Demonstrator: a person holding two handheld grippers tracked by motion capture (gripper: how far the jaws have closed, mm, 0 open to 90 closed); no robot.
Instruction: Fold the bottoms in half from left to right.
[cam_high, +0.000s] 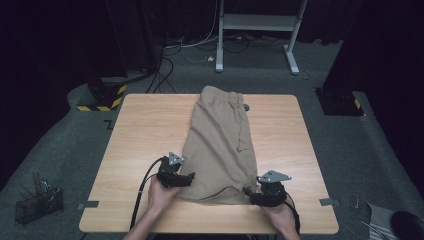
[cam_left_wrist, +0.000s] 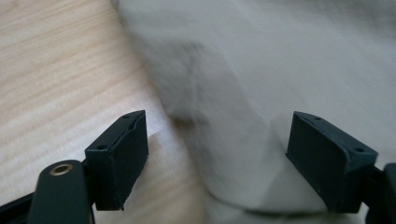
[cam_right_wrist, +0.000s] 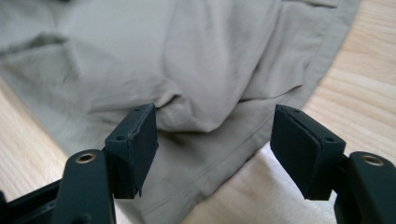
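Down at the near edge of the counter, both tools, left tool and right tool, sit with jaws spread wide, gripping nothing, at the hem corners of the khaki shorts lying flat mid-counter.

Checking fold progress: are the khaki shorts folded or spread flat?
Folded: the khaki shorts lie lengthwise as one narrow strip, one leg over the other.

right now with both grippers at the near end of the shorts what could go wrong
1. Both grippers, left and right, stand open at the hem of the shorts. A shallow closing might catch only the top layer, so the fold could come apart when lifted.
2. The cloth bulges between the right jaws, so it may bunch rather than lie flat.
3. The far end reaches the table edge, and a forward push could send it over.
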